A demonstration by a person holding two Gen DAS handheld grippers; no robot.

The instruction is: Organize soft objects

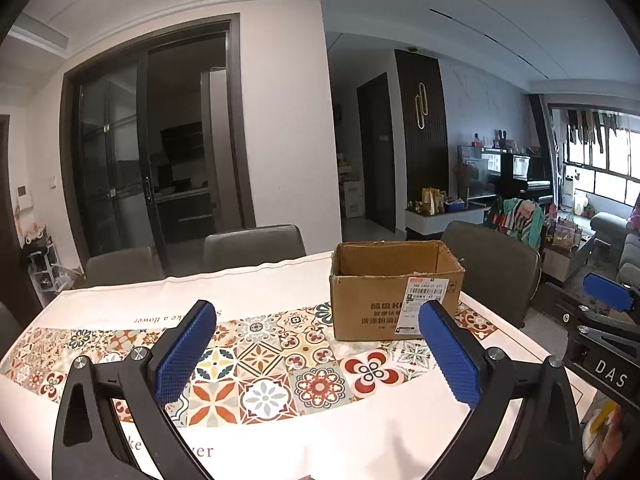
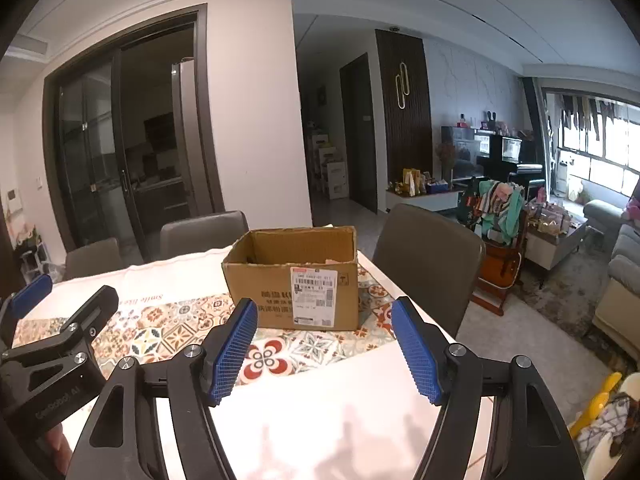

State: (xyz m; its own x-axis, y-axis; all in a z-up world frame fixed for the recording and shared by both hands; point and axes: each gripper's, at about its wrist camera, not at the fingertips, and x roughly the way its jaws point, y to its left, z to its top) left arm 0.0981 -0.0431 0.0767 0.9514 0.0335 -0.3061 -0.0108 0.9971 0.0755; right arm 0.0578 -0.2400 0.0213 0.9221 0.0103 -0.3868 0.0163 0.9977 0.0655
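Note:
An open brown cardboard box (image 1: pixel 394 292) with a white shipping label stands on the table's patterned runner, at the far right; it also shows in the right wrist view (image 2: pixel 296 276). Something pale shows just inside its far right corner. My left gripper (image 1: pixel 316 356) is open and empty, held above the runner short of the box. My right gripper (image 2: pixel 324 348) is open and empty, held just before the box. A plush toy (image 2: pixel 600 420), yellow and white with checked cloth, lies low at the right, off the table.
The table (image 1: pixel 256 292) has a white cloth with a tiled runner. Grey chairs (image 1: pixel 254 244) stand along its far side and one (image 2: pixel 428 256) at its right end. A cluttered living room with sofa (image 2: pixel 624 280) lies to the right.

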